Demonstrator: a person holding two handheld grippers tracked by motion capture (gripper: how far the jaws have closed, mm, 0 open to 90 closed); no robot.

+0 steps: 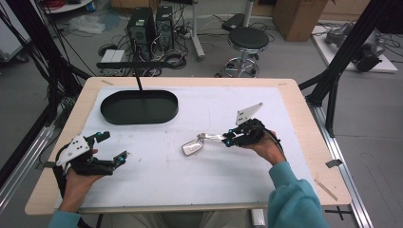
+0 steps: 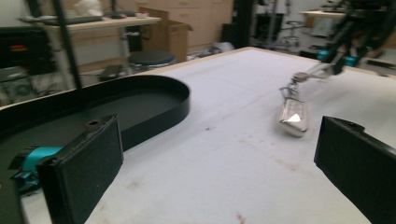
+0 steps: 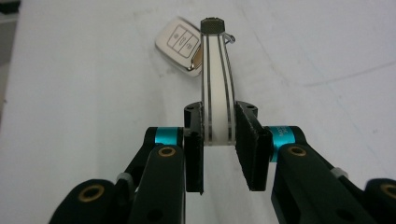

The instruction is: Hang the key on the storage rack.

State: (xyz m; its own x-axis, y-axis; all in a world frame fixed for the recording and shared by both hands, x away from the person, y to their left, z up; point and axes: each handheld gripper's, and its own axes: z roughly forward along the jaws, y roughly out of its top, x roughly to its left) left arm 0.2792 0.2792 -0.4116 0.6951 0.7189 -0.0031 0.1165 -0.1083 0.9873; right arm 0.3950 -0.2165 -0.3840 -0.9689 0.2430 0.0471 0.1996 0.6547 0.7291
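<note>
My right gripper [image 1: 228,139] [image 3: 219,144] is shut on a white strap with two dark stripes [image 3: 217,84] [image 1: 212,137]. A silver car key [image 1: 192,147] [image 3: 180,42] [image 2: 293,115] hangs from the strap's far end, low over the white mat. I cannot tell whether the key touches the mat. A black oval tray [image 1: 157,108] [image 2: 154,116] lies empty at the back left. My left gripper [image 1: 113,146] [image 2: 219,163] stands open near the front left edge with nothing between its jaws. It points toward the key and the tray.
A thin black pole [image 1: 138,80] rises at the tray's far side. Beyond the table stand a round stool [image 1: 247,40], computer towers [image 1: 149,26] and a cardboard box [image 1: 297,16]. Black frame posts [image 1: 349,45] flank the table's right side.
</note>
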